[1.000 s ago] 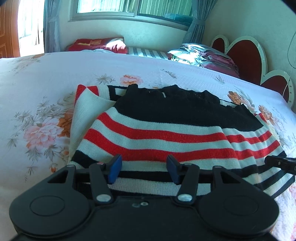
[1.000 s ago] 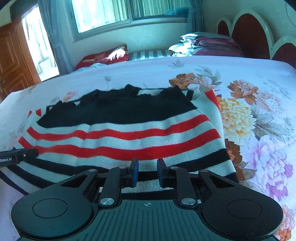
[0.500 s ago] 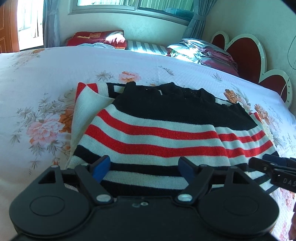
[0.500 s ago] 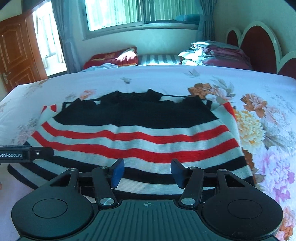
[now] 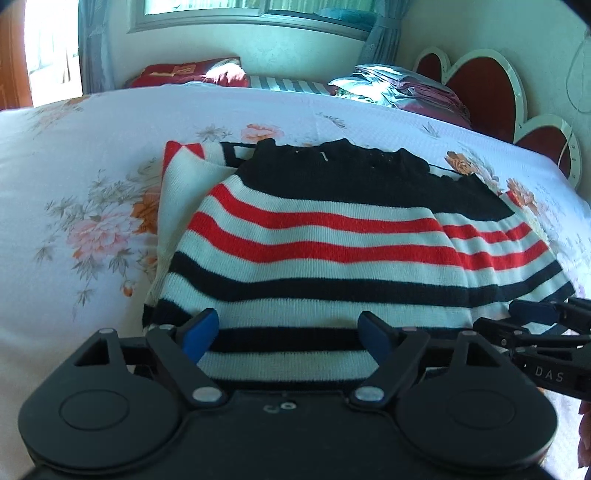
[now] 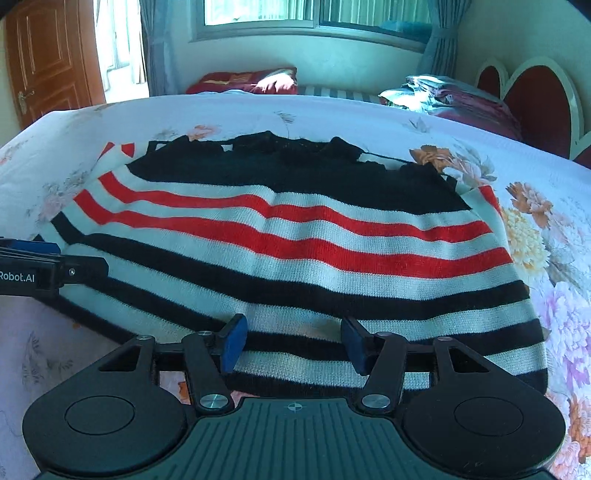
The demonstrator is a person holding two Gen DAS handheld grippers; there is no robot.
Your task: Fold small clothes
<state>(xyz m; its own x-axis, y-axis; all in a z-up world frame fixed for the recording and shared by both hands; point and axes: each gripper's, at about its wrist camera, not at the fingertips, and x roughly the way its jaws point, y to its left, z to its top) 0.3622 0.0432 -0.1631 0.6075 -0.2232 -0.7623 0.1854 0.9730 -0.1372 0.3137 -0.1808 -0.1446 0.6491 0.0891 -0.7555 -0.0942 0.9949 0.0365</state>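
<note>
Right now I see the striped sweater [image 5: 325, 254] lying folded on the floral bedspread [image 5: 74, 177]. My left gripper [image 5: 288, 330] has just been opening, its jaws wide over the hem, gripping nothing. My right gripper [image 6: 293, 345] has likewise spread, holding nothing.

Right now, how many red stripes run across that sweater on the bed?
2 on the sweater front: one just below the black top, one beneath it. A red patch also shows on a folded sleeve; more may be hidden underneath.

Daylight poured from the window [image 6: 314, 14] at the top, blowing out the upper left; fisheye bending darkened the corners.
</note>
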